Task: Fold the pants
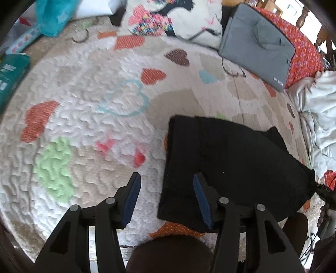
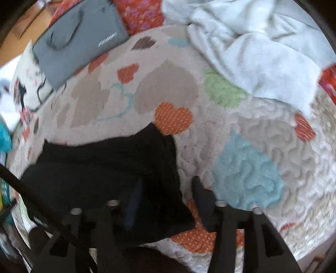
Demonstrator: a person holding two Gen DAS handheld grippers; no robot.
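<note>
The black pants [image 1: 229, 163] lie in a small folded bundle on the quilt [image 1: 88, 130], close to the quilt's near edge and far from the pillow [image 1: 174, 19] and the grey bag [image 1: 258, 44] at the far edge. The left gripper [image 1: 167, 196] hangs over the bundle's left side with its jaws spread and nothing pinched; one finger is above the cloth and the other above bare quilt. The right gripper [image 2: 167, 197] hangs over the bundle's right side, jaws spread too, holding nothing. The pants look soft, floppy and light, so they will sag and slide open if lifted by one spot. I think it is best to pinch both outer edges where the layers stack up.
</note>
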